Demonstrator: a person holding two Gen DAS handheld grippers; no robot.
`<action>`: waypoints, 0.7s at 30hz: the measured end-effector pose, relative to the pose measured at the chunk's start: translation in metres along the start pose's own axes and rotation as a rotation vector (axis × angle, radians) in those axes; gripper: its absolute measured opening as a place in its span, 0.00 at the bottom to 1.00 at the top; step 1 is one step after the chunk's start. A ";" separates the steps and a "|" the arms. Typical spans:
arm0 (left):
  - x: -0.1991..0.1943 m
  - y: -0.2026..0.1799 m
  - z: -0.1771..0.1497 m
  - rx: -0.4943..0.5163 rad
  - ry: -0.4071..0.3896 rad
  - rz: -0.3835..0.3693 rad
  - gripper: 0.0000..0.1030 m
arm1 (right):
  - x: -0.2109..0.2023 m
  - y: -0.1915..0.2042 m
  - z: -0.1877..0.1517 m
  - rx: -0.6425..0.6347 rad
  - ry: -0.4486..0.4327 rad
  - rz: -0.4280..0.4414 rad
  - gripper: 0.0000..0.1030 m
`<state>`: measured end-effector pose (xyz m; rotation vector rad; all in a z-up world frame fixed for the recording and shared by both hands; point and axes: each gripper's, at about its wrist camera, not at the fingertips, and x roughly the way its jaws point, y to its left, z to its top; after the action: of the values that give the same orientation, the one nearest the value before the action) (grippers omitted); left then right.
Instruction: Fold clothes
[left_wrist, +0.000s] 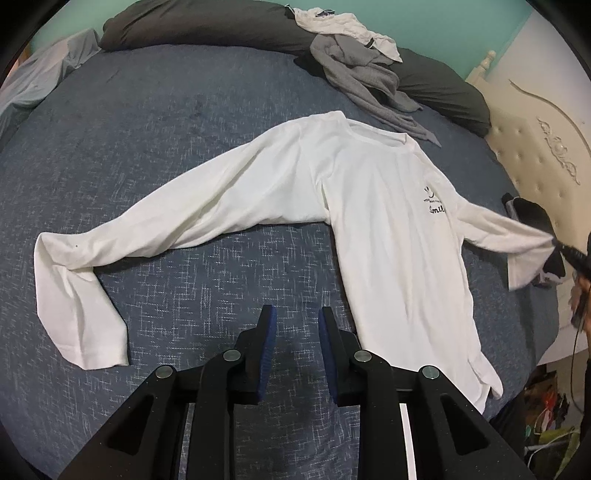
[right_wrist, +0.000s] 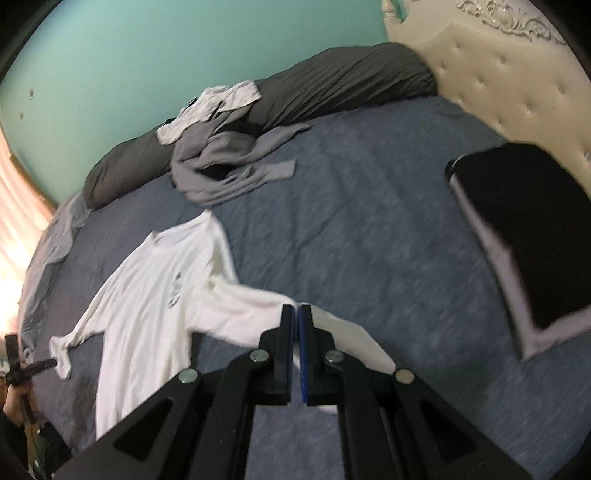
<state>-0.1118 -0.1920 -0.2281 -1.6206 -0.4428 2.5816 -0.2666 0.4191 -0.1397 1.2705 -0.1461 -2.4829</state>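
1. Currently the white long-sleeved shirt (left_wrist: 384, 229) is lying face-up mid-bed (left_wrist: 166, 147); the right gripper (right_wrist: 296, 314) is pinching its sleeve (right_wrist: 243, 306) cuff, fully closed.
2. Thin fabric is risking slipping free, dragging the body askew.
3. The left gripper (left_wrist: 297, 317) is hovering slightly parted, empty, near the hem.

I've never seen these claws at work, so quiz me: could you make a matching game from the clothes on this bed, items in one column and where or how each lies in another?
Items:
1. white long-sleeved shirt
2. grey garment
3. black folded garment
4. left claw

States:
A. crumpled in a heap against the dark pillows
B. hanging over the blue bedcover, holding nothing
C. spread out flat, one sleeve pinched by the right claw
D. lying near the padded headboard

Pairs: 1-C, 2-A, 3-D, 4-B
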 end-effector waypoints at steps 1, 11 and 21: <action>0.000 -0.001 0.000 0.002 0.002 0.004 0.25 | -0.002 -0.005 0.008 0.000 -0.006 -0.011 0.02; 0.007 -0.006 0.000 0.002 0.028 0.028 0.28 | -0.008 -0.038 0.080 0.027 -0.101 -0.120 0.02; 0.025 -0.017 -0.006 0.006 0.076 0.003 0.30 | 0.037 -0.074 0.053 0.102 -0.018 -0.206 0.04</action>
<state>-0.1194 -0.1694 -0.2472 -1.7117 -0.4273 2.5101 -0.3483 0.4722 -0.1545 1.3661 -0.1557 -2.6925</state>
